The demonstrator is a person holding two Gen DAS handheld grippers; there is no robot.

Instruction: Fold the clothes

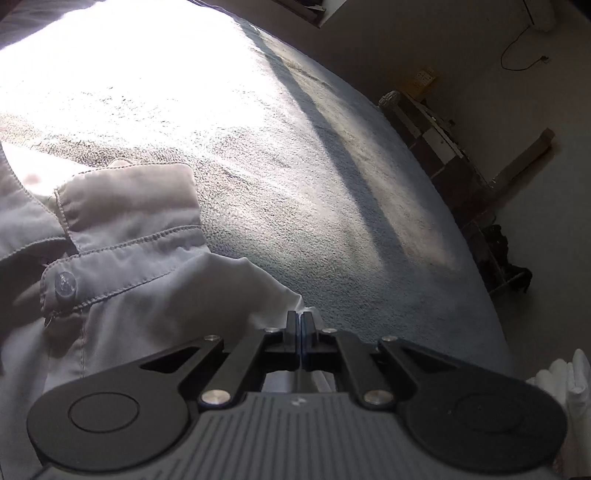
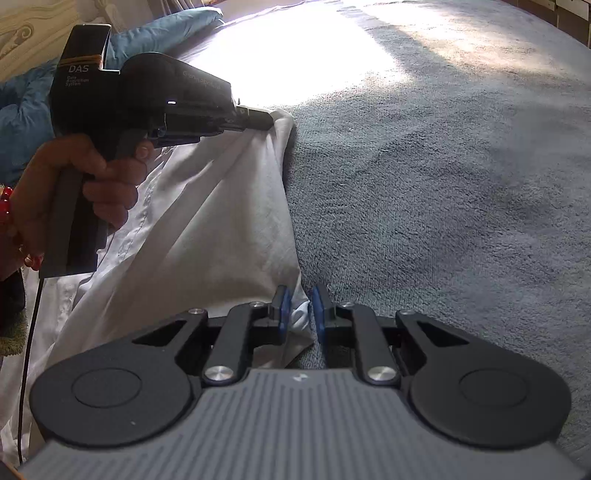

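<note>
A white shirt (image 1: 129, 266) lies on a grey-blue bed cover (image 1: 295, 184); its cuff with a clear button (image 1: 65, 284) shows at the left. My left gripper (image 1: 300, 323) is shut on the shirt's edge. In the right wrist view the same left gripper (image 2: 271, 120), held by a hand (image 2: 107, 173), pinches the far corner of the shirt (image 2: 207, 221). My right gripper (image 2: 300, 314) is shut on the near corner, with the cloth bunched between its blue pads (image 2: 282, 310). The shirt's right edge runs taut between the two grippers.
The bed cover (image 2: 443, 184) stretches wide to the right of the shirt, with bright sunlight at the far end. A blue duvet (image 2: 155, 33) is heaped at the back left. Past the bed's edge stand low dark shelves (image 1: 443, 147), and folded white cloth (image 1: 565, 376) sits at the right.
</note>
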